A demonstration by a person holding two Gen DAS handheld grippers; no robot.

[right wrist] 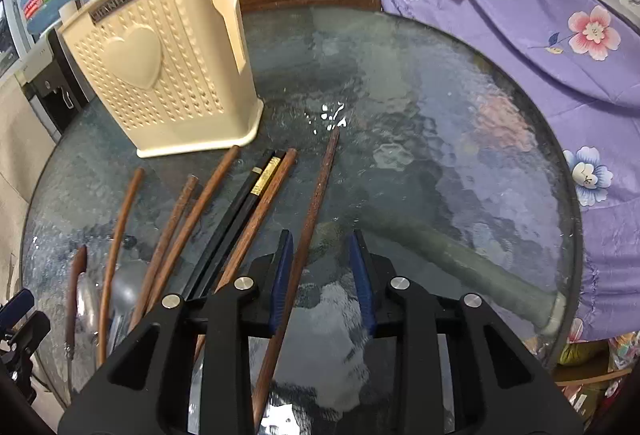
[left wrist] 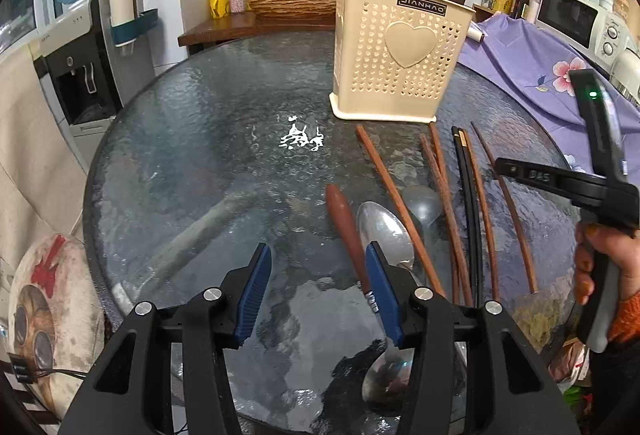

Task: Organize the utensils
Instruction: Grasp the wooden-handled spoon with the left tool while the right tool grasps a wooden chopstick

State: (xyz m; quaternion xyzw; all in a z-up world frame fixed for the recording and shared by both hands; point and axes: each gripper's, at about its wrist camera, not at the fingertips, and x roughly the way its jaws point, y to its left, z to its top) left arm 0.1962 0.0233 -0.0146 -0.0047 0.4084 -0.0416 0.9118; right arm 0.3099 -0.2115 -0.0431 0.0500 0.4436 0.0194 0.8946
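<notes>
Holder (left wrist: 400,51) stands upright near your table's (left wrist: 192,139) far edge, contents hidden, perhaps empty; chopsticks (right wrist: 256,195) lie loose. Left gripper (left wrist: 318,295) gapes wide; right gripper (right wrist: 322,275) spread around one chopstick (right wrist: 316,195).

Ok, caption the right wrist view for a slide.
Open right tongs straddle a brown chopstick beside the cream holder.

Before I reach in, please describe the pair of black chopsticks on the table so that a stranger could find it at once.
Start at the cream utensil holder with the heart on its front, standing on the round glass table. Below its base, chopsticks lie fanned out on the glass. The black chopsticks lie side by side in the middle of that fan; all the others are brown wood, and only this pair is black with a gold band.
</notes>
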